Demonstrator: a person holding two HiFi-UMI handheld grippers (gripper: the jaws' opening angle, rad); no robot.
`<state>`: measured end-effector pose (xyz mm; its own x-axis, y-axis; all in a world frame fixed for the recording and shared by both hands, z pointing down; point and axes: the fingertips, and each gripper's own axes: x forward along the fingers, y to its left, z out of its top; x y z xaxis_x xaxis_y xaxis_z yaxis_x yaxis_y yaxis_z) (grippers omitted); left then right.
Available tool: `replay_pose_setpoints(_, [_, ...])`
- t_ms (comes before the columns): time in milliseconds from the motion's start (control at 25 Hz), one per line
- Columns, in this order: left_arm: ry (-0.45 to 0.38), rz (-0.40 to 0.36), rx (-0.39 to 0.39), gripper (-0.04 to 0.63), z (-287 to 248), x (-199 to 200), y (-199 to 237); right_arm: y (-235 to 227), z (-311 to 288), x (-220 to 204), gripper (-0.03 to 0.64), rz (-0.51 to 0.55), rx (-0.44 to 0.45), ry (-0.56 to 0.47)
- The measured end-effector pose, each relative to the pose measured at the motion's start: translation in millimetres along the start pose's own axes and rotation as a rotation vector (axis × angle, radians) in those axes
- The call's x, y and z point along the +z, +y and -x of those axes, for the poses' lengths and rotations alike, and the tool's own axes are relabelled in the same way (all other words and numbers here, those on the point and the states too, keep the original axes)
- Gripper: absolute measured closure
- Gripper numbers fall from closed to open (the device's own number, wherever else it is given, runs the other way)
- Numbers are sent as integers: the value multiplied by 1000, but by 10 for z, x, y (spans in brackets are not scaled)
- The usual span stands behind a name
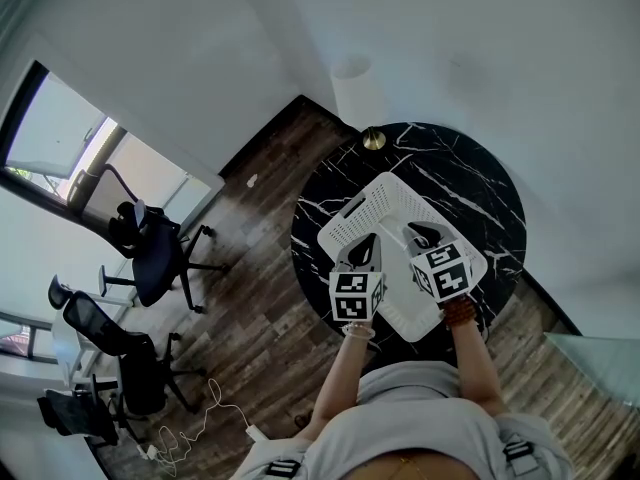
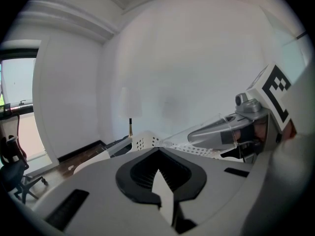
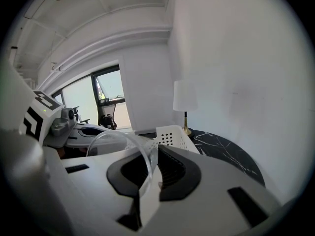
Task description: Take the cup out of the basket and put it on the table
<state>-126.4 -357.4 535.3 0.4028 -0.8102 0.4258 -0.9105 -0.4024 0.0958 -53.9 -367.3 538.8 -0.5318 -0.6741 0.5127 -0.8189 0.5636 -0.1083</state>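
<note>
While the clear plastic cup (image 3: 129, 140) hangs over the white perforated basket (image 3: 172, 134) by the round black marble table's (image 3: 221, 154) near edge | right tongs (image 3: 150, 181) pinch its wall, likely to carry it out | left tongs (image 2: 158, 181) pressed together, empty, spare alongside.

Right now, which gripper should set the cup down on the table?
The right gripper: its jaws pinch the wall of the clear cup. The left gripper is shut with nothing in it. Bare black table shows beside the white basket.
</note>
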Motion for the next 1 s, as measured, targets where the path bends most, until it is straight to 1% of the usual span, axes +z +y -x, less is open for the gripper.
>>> replay_pose_setpoints(1000, [16,-8,-4,589,-66,-21,19,-32,-50,-10,583,-8,5,19])
